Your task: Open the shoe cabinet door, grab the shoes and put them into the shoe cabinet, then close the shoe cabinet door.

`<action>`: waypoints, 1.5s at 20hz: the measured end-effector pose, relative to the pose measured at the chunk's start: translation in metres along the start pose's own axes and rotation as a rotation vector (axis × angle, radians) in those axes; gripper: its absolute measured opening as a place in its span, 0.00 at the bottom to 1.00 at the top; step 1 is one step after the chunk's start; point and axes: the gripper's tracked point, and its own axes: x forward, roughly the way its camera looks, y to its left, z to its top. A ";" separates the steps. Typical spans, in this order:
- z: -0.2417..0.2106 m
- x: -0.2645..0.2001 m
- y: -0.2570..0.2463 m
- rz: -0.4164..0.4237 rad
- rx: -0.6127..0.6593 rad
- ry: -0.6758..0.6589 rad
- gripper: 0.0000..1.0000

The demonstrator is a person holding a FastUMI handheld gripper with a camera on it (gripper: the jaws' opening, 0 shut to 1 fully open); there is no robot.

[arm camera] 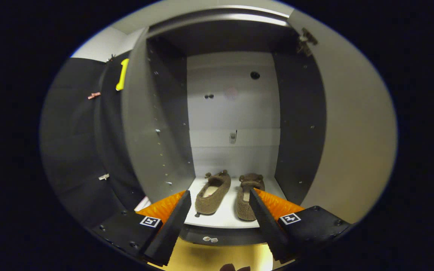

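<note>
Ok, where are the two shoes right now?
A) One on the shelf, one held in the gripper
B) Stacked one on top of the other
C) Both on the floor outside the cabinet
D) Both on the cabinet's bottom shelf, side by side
D: the left shoe and the right shoe lie side by side on the bottom shelf of the open cabinet, just ahead of the gripper, whose fingers stand open and hold nothing.

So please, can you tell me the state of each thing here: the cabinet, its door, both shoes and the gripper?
shoe cabinet: open, inside visible.
cabinet door: swung open to the right, not closed yet.
left slipper: lying flat on the bottom shelf, not held.
right slipper: lying flat on the same shelf beside the left one, not held.
gripper: open, fingers apart in front of the shelf, holding nothing.
</note>
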 end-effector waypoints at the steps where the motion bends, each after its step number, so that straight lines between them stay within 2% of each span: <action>1: 0.006 -0.021 0.004 0.013 -0.004 -0.022 0.98; 10: 0.029 -0.175 0.010 0.105 0.008 -0.066 0.98; 14: 0.042 -0.230 -0.011 0.091 0.010 -0.080 0.98; 20: 0.040 -0.297 -0.066 -0.013 0.003 -0.066 0.98; 23: 0.028 -0.315 -0.095 -0.072 0.016 -0.050 0.98; 30: 0.013 -0.343 -0.197 -0.294 0.042 -0.054 0.98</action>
